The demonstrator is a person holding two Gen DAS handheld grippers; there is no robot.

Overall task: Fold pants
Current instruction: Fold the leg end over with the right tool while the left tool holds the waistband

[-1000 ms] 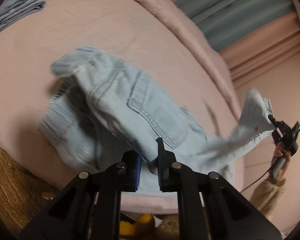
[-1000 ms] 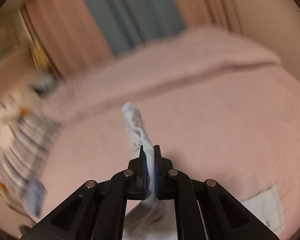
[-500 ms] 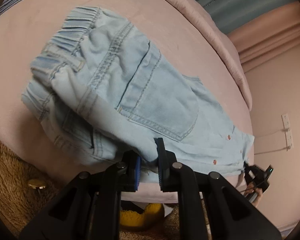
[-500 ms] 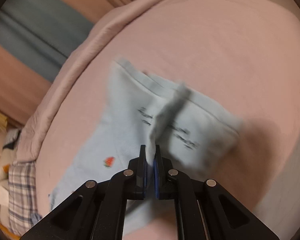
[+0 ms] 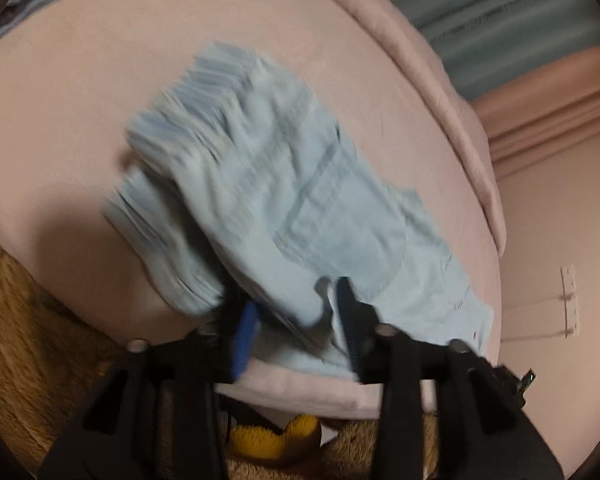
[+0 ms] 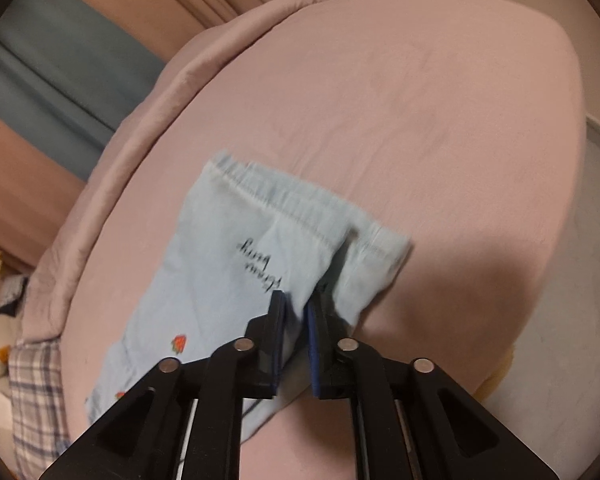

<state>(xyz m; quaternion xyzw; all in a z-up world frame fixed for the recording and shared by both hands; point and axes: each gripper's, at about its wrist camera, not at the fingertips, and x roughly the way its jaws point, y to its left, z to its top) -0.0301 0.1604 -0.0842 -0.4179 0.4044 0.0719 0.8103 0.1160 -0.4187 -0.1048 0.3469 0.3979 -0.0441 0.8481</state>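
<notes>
1. light blue pants lie on the pink bed.
2. black cursive writing near the hem, too loopy to read; strawberry print nearby.
3. left hand-held gripper has just been opening, cloth loose between its jaws.
4. right hand-held gripper has just been opening slightly, cloth between narrow jaws.

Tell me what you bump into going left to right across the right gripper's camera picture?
Plaid checked cloth → light blue denim pants with strawberry prints → black right gripper over the cuff → bare pink bed sheet.
</notes>
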